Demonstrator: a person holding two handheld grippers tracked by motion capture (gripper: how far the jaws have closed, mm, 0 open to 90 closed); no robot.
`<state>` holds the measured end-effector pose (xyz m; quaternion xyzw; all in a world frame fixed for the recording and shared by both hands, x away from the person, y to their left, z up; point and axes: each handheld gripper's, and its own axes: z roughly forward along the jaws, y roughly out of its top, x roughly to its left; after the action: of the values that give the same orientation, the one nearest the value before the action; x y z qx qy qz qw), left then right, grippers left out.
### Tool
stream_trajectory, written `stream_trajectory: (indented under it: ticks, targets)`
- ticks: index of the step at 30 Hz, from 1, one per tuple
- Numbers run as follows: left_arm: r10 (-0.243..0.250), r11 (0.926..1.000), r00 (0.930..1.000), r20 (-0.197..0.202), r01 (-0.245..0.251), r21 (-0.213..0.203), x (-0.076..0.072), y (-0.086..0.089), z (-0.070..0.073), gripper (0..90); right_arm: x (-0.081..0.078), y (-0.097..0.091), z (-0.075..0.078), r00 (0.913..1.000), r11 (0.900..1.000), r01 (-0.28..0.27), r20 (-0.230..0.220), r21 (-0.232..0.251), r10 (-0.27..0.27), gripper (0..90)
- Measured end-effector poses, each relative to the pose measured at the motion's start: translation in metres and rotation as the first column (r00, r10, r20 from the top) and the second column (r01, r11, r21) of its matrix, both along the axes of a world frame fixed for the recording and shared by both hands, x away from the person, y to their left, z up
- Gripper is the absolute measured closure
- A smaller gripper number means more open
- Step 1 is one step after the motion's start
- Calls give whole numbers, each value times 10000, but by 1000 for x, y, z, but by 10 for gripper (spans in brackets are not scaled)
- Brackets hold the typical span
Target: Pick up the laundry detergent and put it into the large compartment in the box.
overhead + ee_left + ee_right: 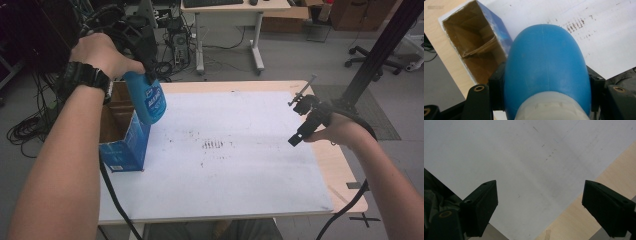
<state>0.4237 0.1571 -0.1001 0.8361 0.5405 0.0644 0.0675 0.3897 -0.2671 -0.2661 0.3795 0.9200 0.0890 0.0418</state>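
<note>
A blue plastic bottle [148, 100] with a white neck hangs bottom-down in the air, and my left gripper [145, 62] is shut on its upper part. In the left gripper view the bottle [546, 67] sits between both jaws, its rounded base pointing at the table. Just left of it and below stands an open blue cardboard box [122, 137], its brown inside [474, 47] showing. My right gripper [296, 140] hovers over the right side of the white sheet [235, 150], open, with nothing between its jaws [540, 207].
The white sheet [511, 157] covers most of the wooden table [345, 170] and has dark scuff marks [215, 145] in its middle. A black clamp and pole [310, 95] stand at the table's far right edge. Cables and desks lie beyond the table.
</note>
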Motion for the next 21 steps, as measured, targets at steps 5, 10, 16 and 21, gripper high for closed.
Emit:
stream_trajectory:
  ticks: [5, 10, 16, 21]
  targets:
    - [182, 9998, 9998, 92, -182, 7, -2, 12, 4, 378, 1, -1, 0, 10000, 10000, -3, 14, 39, 2, 132]
    - [375, 9993, 9991, 202, -374, -42, -4, 22, 6, 378, 1, 0, -1, 10000, 10000, 12, -31, -1, -12, 132]
    - [598, 9982, 9981, 174, -599, 50, -4, 31, 6, 378, 0, -1, 1, 10000, 10000, 44, 10, 46, -44, 131]
    - [723, 9973, 9971, 248, -725, 70, -4, 36, 6, 378, 0, -3, 1, 10000, 10000, 74, 23, 38, -74, 132]
